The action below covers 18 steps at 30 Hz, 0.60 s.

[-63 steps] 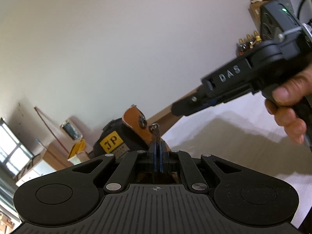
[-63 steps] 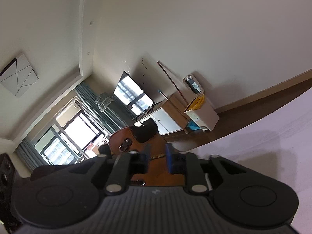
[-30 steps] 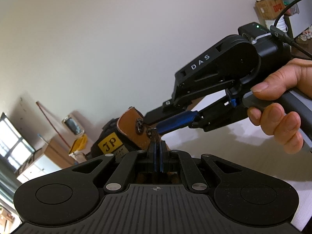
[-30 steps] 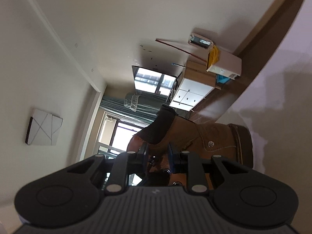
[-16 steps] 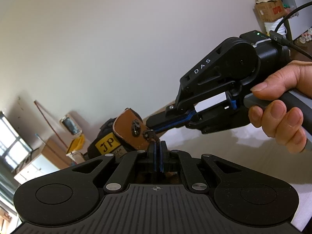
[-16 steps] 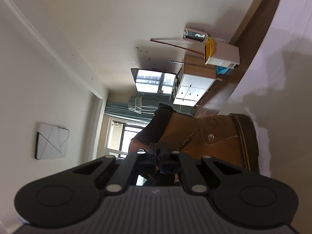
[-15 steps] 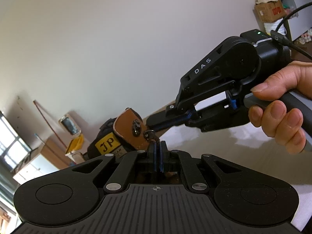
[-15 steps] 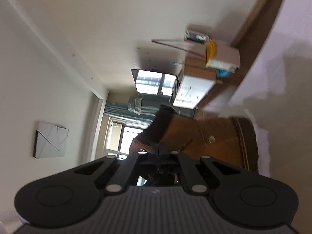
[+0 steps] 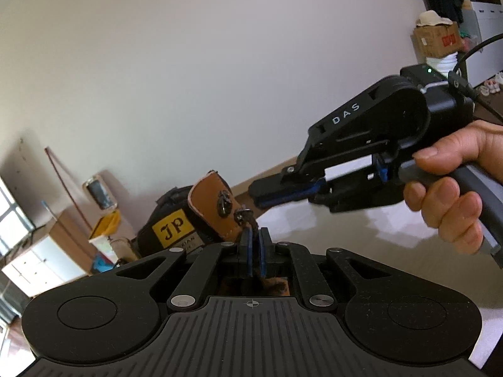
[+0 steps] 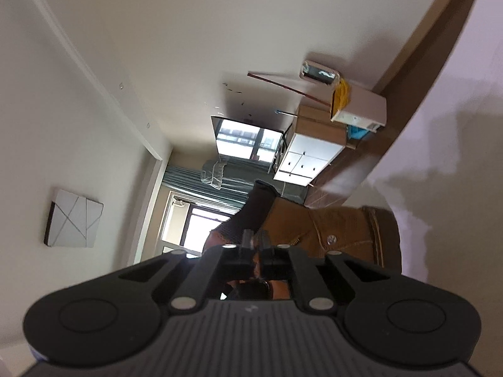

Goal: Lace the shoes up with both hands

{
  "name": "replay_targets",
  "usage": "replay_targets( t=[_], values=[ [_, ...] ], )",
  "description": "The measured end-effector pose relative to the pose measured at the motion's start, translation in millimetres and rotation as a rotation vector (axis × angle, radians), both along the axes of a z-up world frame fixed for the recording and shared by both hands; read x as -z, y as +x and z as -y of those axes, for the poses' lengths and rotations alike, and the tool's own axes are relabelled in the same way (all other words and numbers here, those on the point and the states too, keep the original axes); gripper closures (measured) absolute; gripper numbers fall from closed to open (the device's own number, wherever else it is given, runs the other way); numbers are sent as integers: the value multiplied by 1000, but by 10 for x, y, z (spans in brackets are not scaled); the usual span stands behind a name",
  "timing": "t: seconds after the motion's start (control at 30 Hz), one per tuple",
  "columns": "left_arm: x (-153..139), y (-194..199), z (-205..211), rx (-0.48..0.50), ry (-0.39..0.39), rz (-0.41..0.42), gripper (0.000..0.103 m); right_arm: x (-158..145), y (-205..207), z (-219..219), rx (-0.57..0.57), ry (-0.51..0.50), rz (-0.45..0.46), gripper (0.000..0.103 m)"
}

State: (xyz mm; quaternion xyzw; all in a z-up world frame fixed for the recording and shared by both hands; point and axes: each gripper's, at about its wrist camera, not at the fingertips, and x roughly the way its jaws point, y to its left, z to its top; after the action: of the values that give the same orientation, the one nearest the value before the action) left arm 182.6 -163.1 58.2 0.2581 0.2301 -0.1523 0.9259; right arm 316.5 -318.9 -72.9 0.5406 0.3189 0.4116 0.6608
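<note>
- While clamped on the dark lace (image 9: 248, 220), left tool (image 9: 255, 245) pinches the strand just beside the metal hook (image 9: 223, 202) on the tan flap.
- Boot (image 9: 188, 220) tilted on the pale bench (image 9: 361, 242), yellow "JP" label (image 9: 172, 229) on its black tongue, facing the left camera.
- Right tool (image 9: 261, 196), gripped by a hand (image 9: 456, 194), pointing at the boot's collar from the right, tips just apart from the flap.
- Right tool's jaws opening, narrow gap; nothing clearly caught between them.
- Seen from the right wrist: brown boot (image 10: 330, 229) rolled sideways, right behind the fingertips (image 10: 248, 238).
</note>
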Motion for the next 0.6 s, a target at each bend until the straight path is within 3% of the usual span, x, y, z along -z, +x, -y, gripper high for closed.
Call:
replay_targets(
  t=[0.33, 0.4, 0.57, 0.6],
  values=[
    [22, 65, -44, -10, -36, -14, 96, -2, 4, -99, -19, 27, -17, 90],
    [24, 65, -65, -8, -45, -18, 96, -34, -9, -103, -16, 3, -2, 98],
    [10, 59, -128, 4, -74, -32, 94, -98, -64, 4, 33, -7, 35, 101],
    [5, 47, -149, 8, -81, -38, 89, -108, -70, 48, 53, -15, 40, 101]
  ],
)
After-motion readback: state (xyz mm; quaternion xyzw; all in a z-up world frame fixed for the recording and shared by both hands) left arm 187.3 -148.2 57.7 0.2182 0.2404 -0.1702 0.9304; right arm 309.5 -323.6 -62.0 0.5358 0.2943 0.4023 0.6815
